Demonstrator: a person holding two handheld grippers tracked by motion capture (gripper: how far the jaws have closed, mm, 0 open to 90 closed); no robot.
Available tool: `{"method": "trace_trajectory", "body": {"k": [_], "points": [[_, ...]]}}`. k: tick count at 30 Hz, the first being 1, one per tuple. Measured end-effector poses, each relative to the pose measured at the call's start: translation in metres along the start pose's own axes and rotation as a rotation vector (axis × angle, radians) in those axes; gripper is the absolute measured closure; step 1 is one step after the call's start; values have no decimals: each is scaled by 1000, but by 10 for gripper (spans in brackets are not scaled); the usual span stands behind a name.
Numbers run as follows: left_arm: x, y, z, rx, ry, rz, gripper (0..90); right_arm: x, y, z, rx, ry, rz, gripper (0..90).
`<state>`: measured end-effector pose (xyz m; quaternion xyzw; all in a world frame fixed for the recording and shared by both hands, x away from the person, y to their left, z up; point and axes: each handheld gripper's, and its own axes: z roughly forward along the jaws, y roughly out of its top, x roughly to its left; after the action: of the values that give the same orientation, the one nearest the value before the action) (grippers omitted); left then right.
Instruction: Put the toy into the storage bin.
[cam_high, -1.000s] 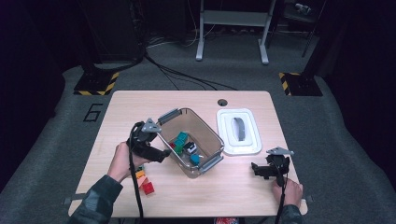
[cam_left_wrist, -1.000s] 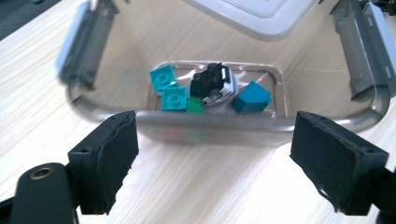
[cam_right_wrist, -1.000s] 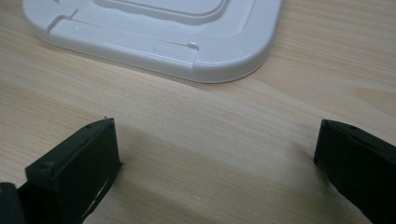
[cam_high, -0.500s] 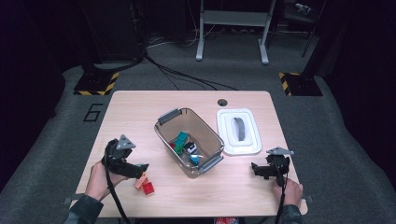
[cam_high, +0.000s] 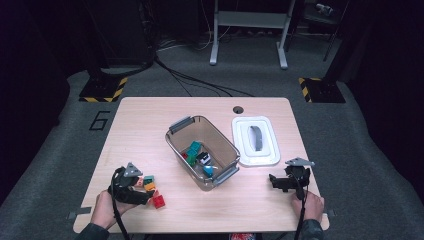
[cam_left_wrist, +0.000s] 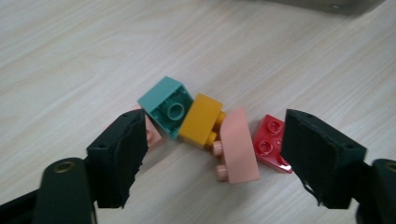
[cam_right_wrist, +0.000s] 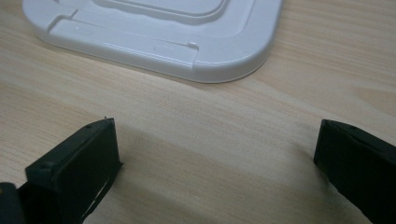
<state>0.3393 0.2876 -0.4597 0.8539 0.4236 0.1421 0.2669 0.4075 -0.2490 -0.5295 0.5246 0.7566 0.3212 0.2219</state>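
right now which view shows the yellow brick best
The left gripper view: the yellow brick sits close up between the teal brick and the pink brick. The high view shows it as a small speck by the left claw.

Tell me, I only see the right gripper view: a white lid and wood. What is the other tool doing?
Observer: The left tool is down at a bunch of toy bricks near the table's front left. Its jaws have just been closing, with bricks between them, none pinched yet.
Operator: What colours?
Observer: A teal brick, a yellow brick, a pink brick and a red brick.
Operator: Is there a box?
Observer: Yes, a clear bin stands mid-table, left of your lid, with more bricks inside.
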Motion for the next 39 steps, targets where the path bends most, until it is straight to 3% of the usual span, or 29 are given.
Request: {"method": "trace_trajectory", "body": {"k": [6, 15, 21, 26, 39], "points": [[-5, -9, 13, 50, -9, -8, 493, 0, 0, 0, 2, 2, -4, 0], [-6, -16, 21, 72, -16, 6, 653, 0, 0, 0, 0, 0, 0, 0], [-2, -18, 18, 66, -1, 10, 667, 0, 0, 0, 1, 2, -4, 0], [1, -19, 12, 48, -6, -13, 668, 0, 0, 0, 1, 4, -1, 0], [10, -8, -9, -6, -14, -11, 668, 0, 0, 0, 1, 2, -2, 0]]}}
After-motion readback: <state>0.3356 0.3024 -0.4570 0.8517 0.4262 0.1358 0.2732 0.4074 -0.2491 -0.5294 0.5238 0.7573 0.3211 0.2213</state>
